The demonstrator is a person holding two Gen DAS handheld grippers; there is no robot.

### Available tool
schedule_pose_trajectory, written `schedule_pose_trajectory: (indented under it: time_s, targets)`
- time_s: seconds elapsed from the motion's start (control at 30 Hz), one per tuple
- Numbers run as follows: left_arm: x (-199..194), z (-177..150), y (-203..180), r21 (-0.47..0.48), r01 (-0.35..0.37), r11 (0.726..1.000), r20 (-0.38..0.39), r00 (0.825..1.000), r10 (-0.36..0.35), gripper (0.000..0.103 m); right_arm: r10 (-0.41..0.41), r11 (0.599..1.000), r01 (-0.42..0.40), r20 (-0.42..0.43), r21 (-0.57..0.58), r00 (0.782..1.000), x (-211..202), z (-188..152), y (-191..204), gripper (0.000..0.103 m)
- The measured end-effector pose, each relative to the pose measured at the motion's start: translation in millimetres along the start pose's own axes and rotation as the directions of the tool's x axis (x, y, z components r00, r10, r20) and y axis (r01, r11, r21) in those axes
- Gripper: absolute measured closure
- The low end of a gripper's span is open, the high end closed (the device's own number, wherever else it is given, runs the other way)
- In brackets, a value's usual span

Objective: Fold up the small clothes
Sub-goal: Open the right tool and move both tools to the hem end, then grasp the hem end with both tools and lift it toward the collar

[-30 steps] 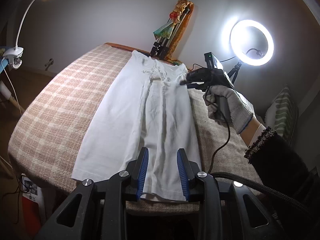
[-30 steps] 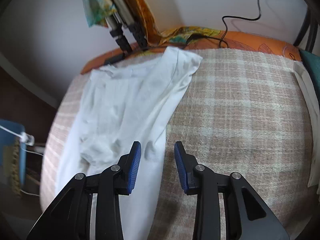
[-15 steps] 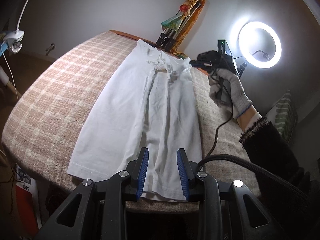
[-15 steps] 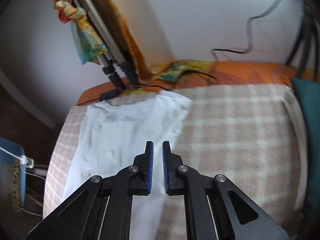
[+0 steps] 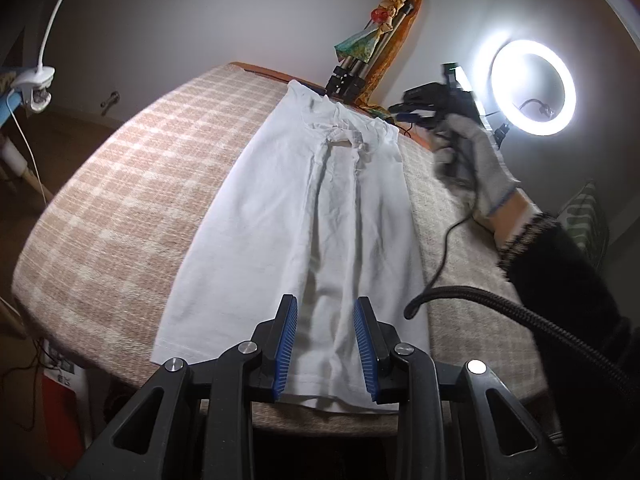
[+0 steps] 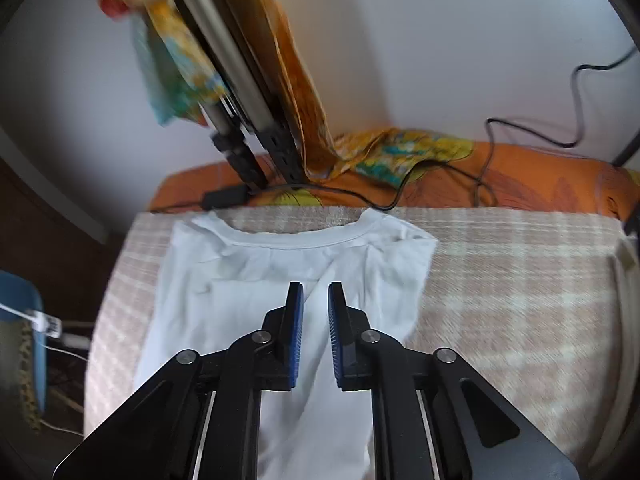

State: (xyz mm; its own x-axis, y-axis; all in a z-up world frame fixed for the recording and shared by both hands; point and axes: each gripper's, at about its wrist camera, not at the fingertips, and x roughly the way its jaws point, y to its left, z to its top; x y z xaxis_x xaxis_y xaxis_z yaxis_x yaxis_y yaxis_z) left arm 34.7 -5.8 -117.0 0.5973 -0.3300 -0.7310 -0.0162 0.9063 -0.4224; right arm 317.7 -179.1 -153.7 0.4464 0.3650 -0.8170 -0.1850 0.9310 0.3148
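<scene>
A white T-shirt (image 5: 304, 216) lies flat and lengthwise on the checked tablecloth (image 5: 132, 184), its sides folded inward, collar at the far end. My left gripper (image 5: 325, 316) is open and empty, hovering over the shirt's near hem. My right gripper (image 6: 315, 300) is nearly shut with a narrow gap, empty, above the shirt (image 6: 256, 280) just below its collar. In the left wrist view the right gripper (image 5: 424, 108) shows blurred in a gloved hand past the shirt's far right corner.
A tripod (image 6: 240, 120) draped with a patterned scarf stands at the table's far edge on an orange cloth (image 6: 500, 184) with cables. A ring light (image 5: 532, 88) glows at right. A clamp lamp (image 5: 36, 80) is at left.
My right gripper closed from wide open to a narrow gap and moved toward the collar end. My left gripper stayed open near the hem, drawing back slightly.
</scene>
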Motion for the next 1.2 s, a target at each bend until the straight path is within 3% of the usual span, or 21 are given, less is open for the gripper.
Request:
schedule_pose_trajectory:
  time_s: [0.07, 0.27, 0.37, 0.5, 0.6, 0.67, 0.73, 0.8, 0.93, 1.03, 1.2]
  targets:
    - [-2.7, -3.7, 1.9, 0.020, -0.013, 1.000, 0.003, 1.000, 0.013, 0.075, 0.024, 1.000, -0.024, 0.037, 0.011, 0.999, -33.6, -9.3, -1.8, 0.080]
    - [-8.7, -13.5, 9.8, 0.091, -0.061, 0.994, 0.005, 0.998, 0.060, 0.073, 0.036, 0.999, -0.035, 0.098, -0.010, 0.995, -137.9, -54.9, 2.4, 0.079]
    - [-14.0, -15.5, 12.9, 0.141, -0.106, 0.984, 0.033, 0.994, 0.102, 0.072, 0.033, 0.999, -0.032, 0.120, -0.009, 0.992, -182.6, -81.4, 7.5, 0.068]
    - [-19.7, -9.9, 15.8, 0.234, -0.180, 0.955, 0.077, 0.983, 0.166, 0.067, 0.043, 0.999, -0.040, 0.141, -0.025, 0.989, -232.2, -129.4, 17.4, 0.067]
    - [-25.0, -2.5, 22.5, 0.304, -0.268, 0.914, 0.146, 0.961, 0.233, 0.067, 0.061, 0.998, -0.058, 0.121, -0.031, 0.991, -251.1, -167.4, 24.0, 0.067]
    - [-24.2, 3.7, 30.0, 0.351, -0.303, 0.886, 0.153, 0.952, 0.266, 0.067, 0.067, 0.997, -0.064, 0.098, -0.037, 0.993, -256.7, -196.9, 27.9, 0.067]
    - [-19.3, 10.8, 40.1, 0.370, -0.270, 0.889, 0.094, 0.963, 0.253, 0.066, 0.085, 0.996, -0.084, 0.059, -0.028, 0.995, -255.8, -224.0, 29.7, 0.067]
    - [-15.2, 15.8, 54.1, 0.326, -0.254, 0.911, 0.062, 0.967, 0.247, 0.066, 0.103, 0.995, -0.103, -0.008, -0.015, 0.995, -241.6, -256.1, 32.7, 0.067]
    - [2.3, 15.1, 85.0, 0.155, -0.123, 0.980, -0.092, 0.986, 0.139, 0.063, 0.110, 0.993, -0.115, -0.127, -0.035, 0.986, -201.3, -306.2, 45.3, 0.067]
    - [15.9, 7.3, 95.0, 0.098, -0.101, 0.990, -0.165, 0.979, 0.116, 0.063, 0.133, 0.990, -0.138, -0.173, -0.017, 0.976, -178.7, -326.3, 49.4, 0.067]
    - [23.7, -4.5, 94.2, 0.104, -0.119, 0.987, -0.185, 0.973, 0.136, 0.059, 0.153, 0.988, -0.157, -0.196, -0.003, 0.969, -163.6, -339.0, 52.1, 0.067]
